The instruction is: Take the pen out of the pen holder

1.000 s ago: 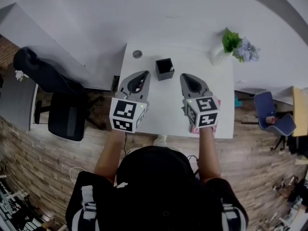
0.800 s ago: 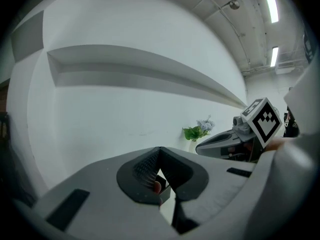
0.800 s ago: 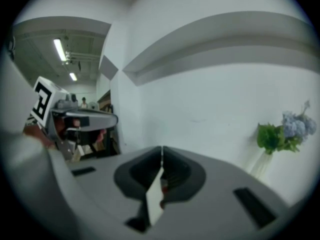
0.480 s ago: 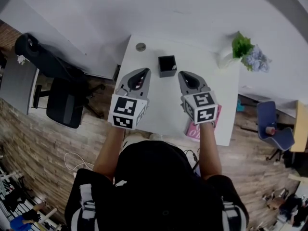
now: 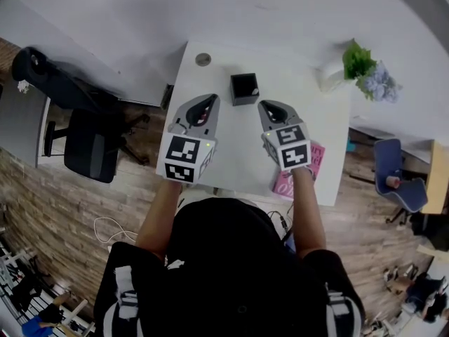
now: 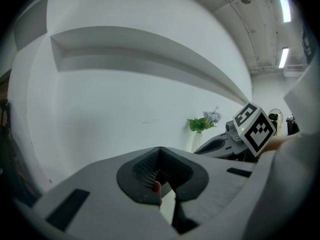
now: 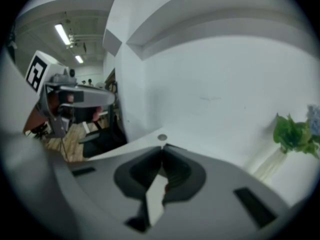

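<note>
The white worktop (image 5: 231, 156) carries everything, with the wall (image 5: 280, 12) close behind the pen holder (image 5: 244, 88) and an office chair (image 5: 81, 128) on the floor well to the holder's left. The left gripper (image 5: 209, 102) hovers just in front and left of the holder, and the right gripper (image 5: 266, 107) just in front and right. Each gripper's own view shows its jaws brought together with nothing between them. A plant (image 5: 365, 65) stands well to the holder's right, a pink book (image 5: 309, 170) lies nearer the person on that side, and a small disc (image 5: 203, 59) sits to the holder's far left. The holder is a small black square cup. The pen cannot be made out in its dark mouth from any view. I would expect the pen to be light, stiff and smooth-barrelled, so likely slippery. It is best pinched high on the shaft and drawn straight up, as the holder looks light enough to tip or lift along with it. There is open room above and in front of the holder.
</note>
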Action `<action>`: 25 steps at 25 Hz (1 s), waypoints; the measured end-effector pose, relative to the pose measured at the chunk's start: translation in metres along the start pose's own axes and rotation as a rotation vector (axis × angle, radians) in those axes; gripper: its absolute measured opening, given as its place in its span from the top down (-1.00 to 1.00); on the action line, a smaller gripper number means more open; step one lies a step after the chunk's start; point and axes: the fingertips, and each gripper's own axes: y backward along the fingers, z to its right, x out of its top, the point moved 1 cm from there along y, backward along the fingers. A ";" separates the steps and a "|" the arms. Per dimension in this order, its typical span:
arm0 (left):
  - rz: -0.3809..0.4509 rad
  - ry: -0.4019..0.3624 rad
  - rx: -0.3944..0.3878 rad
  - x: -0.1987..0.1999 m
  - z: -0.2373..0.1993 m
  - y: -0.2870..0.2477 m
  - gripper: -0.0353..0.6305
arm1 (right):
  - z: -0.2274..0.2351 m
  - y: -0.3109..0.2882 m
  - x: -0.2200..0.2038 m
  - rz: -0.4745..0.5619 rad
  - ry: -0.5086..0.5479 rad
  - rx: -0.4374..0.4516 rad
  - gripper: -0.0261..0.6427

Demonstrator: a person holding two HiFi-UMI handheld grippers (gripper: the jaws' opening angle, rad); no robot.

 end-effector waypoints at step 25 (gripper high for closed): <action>-0.117 0.067 -0.030 -0.050 -0.056 -0.023 0.83 | 0.039 -0.107 -0.060 -0.289 0.024 -0.068 0.54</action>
